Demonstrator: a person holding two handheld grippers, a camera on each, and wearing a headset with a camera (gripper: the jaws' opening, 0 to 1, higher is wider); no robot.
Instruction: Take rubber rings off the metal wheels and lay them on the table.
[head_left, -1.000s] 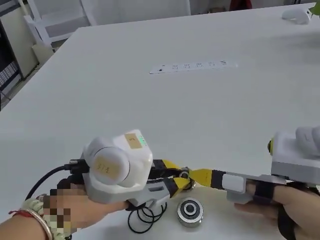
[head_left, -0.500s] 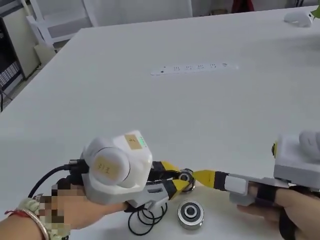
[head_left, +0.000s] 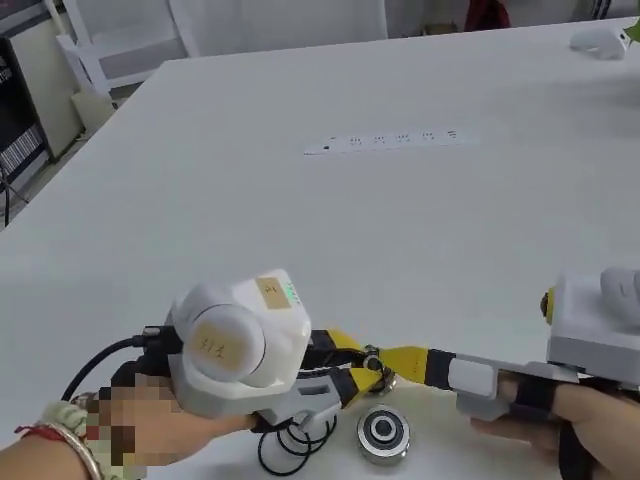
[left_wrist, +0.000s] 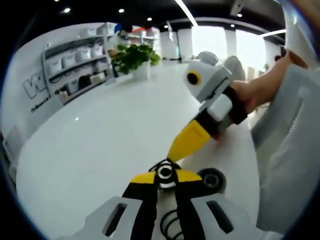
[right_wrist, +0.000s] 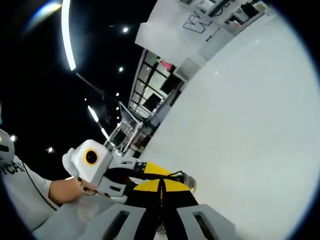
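My left gripper (head_left: 366, 364) is shut on a small metal wheel (head_left: 373, 356) just above the table's near edge; in the left gripper view the wheel (left_wrist: 165, 173) sits between the yellow tips. My right gripper (head_left: 388, 355) reaches in from the right and is shut on the thin black rubber ring (right_wrist: 175, 174) at that wheel (right_wrist: 188, 183). A second metal wheel (head_left: 383, 433) lies flat on the table below the jaws, with no ring on it. A few loose black rubber rings (head_left: 288, 440) lie beside it, partly under the left gripper.
A white power strip (head_left: 390, 138) lies flat mid-table. A small white object (head_left: 598, 38) sits at the far right corner. The white table (head_left: 300, 230) stretches wide and bare beyond the grippers. A potted plant (left_wrist: 132, 56) stands at the far end.
The head camera has shifted slightly. Both grippers keep their hold at the wheel and have barely moved.
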